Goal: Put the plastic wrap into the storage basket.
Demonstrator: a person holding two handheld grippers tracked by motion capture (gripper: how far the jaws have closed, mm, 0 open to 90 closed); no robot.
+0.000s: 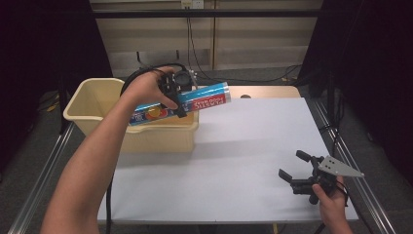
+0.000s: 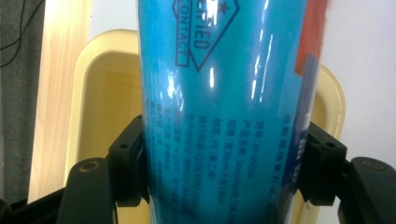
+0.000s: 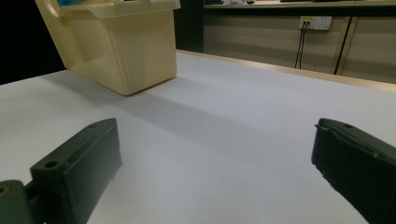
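Closest to the camera, the right gripper point(image 1: 292, 171) sits low at the near right corner of the white table point(image 1: 253, 146), held in the person's right hand point(image 1: 332, 198), grey three-cornered plate on top. Its jaws are spread wide with nothing but bare tabletop between them, which the right gripper view makes pretty obvious.

Further out on the left, the left gripper point(image 1: 176, 97) is up in the air over the pale yellow rectangular plastic tub point(image 1: 90, 100), and it's clamped around the glossy blue cylindrical tube with the red label patch point(image 1: 182, 102). The tube lies roughly level, one end above the tub's inside, the other end poking out past the tub's right rim over the table. In the left gripper view both jaws press against the tube's point(image 2: 224, 116) sides, with the tub point(image 2: 100, 93) underneath.

The tub sits at the table's far left corner, well apart from the right gripper.
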